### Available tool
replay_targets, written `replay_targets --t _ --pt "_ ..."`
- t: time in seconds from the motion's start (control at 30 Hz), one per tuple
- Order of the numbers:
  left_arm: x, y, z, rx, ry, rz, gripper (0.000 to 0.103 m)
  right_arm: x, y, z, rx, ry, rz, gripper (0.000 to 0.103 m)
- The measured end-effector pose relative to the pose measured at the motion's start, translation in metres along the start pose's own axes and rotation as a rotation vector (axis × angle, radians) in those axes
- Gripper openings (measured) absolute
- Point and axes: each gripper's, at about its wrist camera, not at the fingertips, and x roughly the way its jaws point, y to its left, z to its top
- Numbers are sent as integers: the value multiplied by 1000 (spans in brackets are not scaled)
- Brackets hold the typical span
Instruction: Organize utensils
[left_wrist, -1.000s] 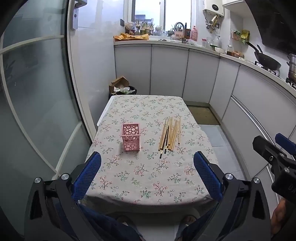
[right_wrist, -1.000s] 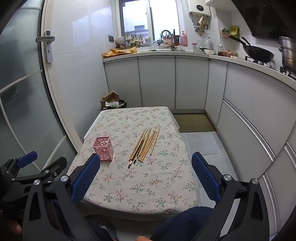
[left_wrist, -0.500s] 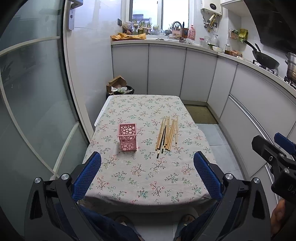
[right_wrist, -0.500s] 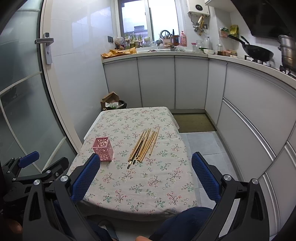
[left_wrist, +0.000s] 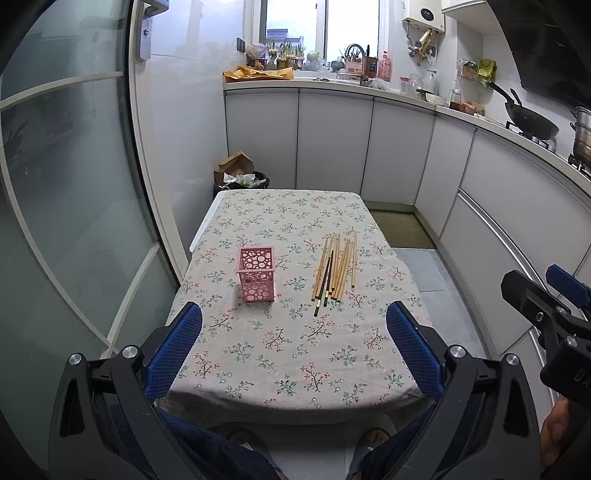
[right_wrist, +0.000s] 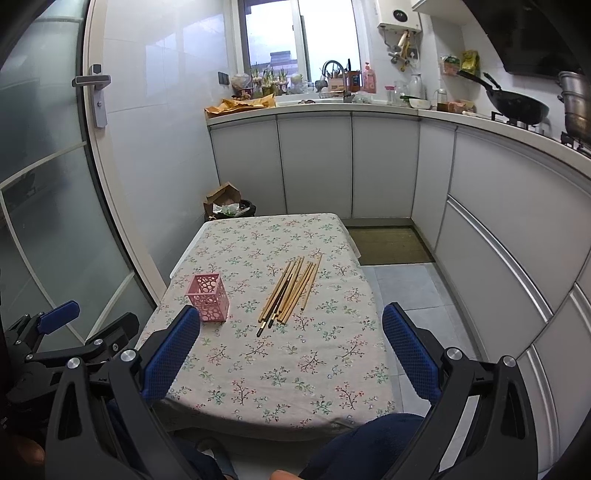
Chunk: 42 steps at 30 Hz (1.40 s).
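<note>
A pink perforated square holder stands upright on the floral tablecloth, left of centre. A bundle of several wooden chopsticks, with a dark one among them, lies flat to its right. Both show in the right wrist view too: holder, chopsticks. My left gripper is open and empty, held back over the table's near edge. My right gripper is open and empty, also short of the near edge. Each gripper is partly seen in the other's view.
A glass door runs along the table's left side. White kitchen cabinets stand behind and to the right. A bin with a cardboard box sits beyond the table's far left corner. A floor mat lies right of the table.
Both views have pulled back and lifted slightly, so the table sits lower and farther in the frame. The holder and chopsticks have not moved. Both grippers stay open.
</note>
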Motion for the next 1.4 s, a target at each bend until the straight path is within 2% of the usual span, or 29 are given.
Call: replay_targets --t 1.4 --pt "-5 3 3 -10 -14 0 96 4 4 -1 -5 -2 29 96"
